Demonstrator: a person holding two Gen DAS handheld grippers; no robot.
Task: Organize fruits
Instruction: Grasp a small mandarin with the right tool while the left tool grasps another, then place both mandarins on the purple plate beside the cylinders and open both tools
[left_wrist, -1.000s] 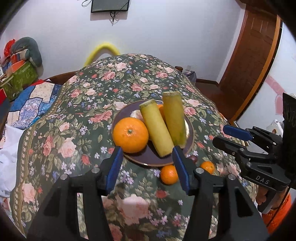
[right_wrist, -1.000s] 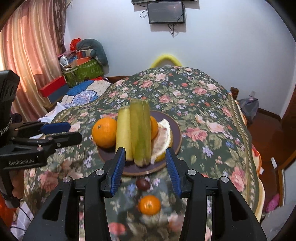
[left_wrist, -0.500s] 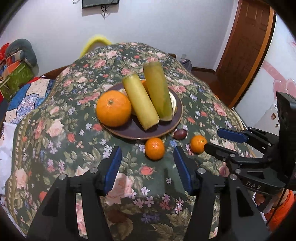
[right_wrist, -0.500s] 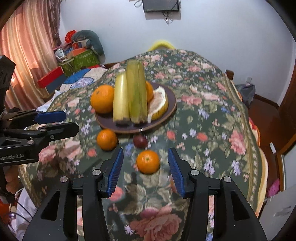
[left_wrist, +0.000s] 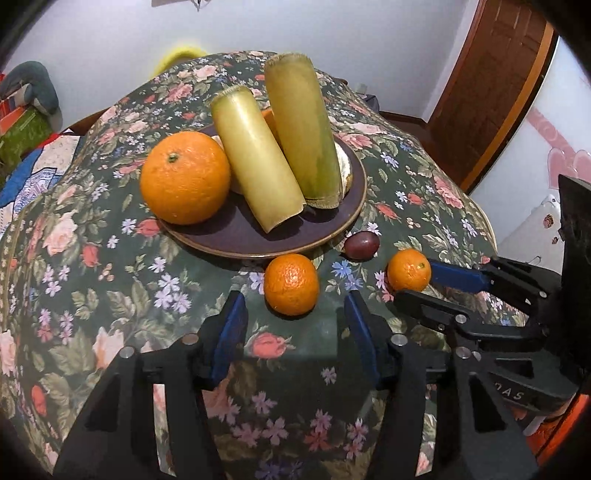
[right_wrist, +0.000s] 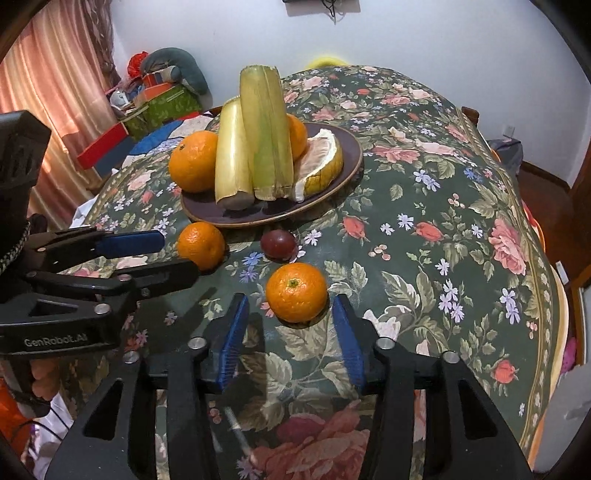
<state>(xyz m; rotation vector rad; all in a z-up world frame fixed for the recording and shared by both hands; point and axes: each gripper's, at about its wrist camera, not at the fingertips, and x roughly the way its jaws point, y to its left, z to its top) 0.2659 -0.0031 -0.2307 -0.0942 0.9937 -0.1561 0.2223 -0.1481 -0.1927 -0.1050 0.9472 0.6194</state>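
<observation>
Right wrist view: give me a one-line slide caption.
Open right tool lined up on a loose mandarin on the floral tablecloth, below the fruit plate; open left tool flanks a second mandarin.

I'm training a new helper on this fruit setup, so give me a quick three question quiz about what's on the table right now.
1. True or false: both sugarcane pieces lie on the plate.
2. How many small mandarins sit on the tablecloth off the plate?
3. Multiple choice: the mandarin just ahead of the open right tool is A) clamped in the tool, B) resting on the cloth, ungripped, C) on the plate.

Key:
1. True; they lean beside the large orange and the pomelo wedge.
2. Two; the second mandarin lies before the open left tool, with a dark plum nearby.
3. B.
</observation>
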